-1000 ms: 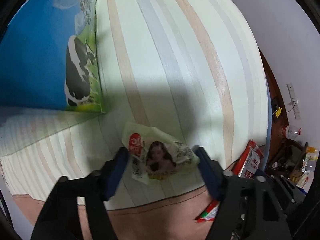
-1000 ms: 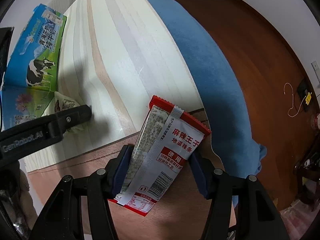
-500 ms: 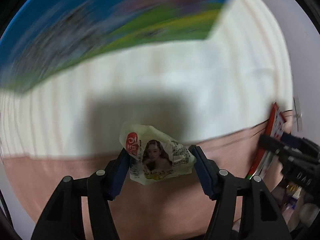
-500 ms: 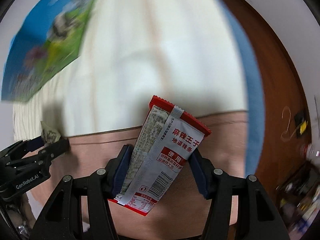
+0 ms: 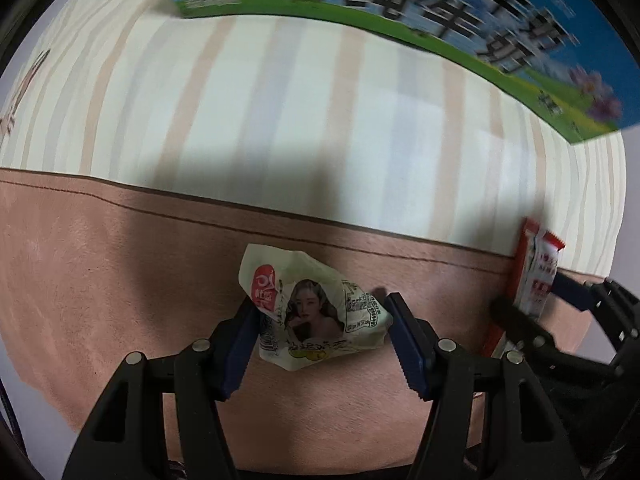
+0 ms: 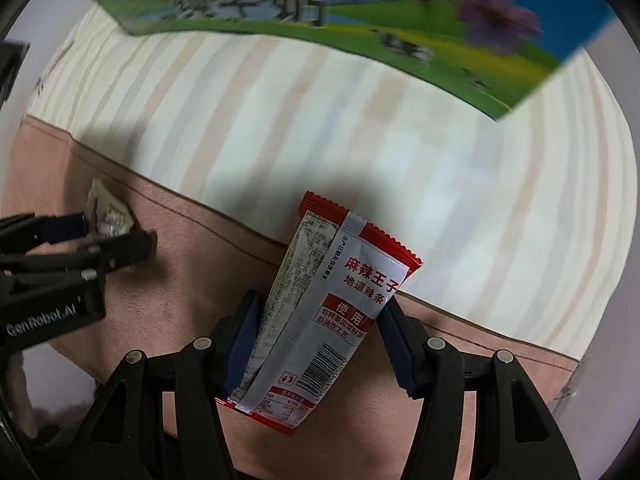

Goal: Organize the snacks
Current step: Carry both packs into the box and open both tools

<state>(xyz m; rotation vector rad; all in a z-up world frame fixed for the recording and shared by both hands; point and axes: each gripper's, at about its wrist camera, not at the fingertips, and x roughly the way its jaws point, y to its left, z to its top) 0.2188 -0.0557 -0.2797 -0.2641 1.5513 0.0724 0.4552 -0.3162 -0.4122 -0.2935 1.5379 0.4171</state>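
Both your hands have swung over the pink blanket edge (image 5: pixel 120 300), left gripper (image 5: pixel 320 336) clamping the pale crumpled snack packet (image 5: pixel 312 308), right gripper (image 6: pixel 320 340) easing open around the red-and-silver spicy-strip packet (image 6: pixel 332 308), ready for setting down.

Both tools share one build. The left gripper (image 5: pixel 320 334) has matte black plastic arms shaped as open triangular frames, with round silver screw heads at the joints. Its jaws carry dark blue pads with a ribbed, toothed face. The right gripper (image 6: pixel 318 336) looks the same: black frames, silver screws, blue ribbed pads. In the right wrist view, white lettering reading "GenRobot.AI" runs along the left gripper's black body.
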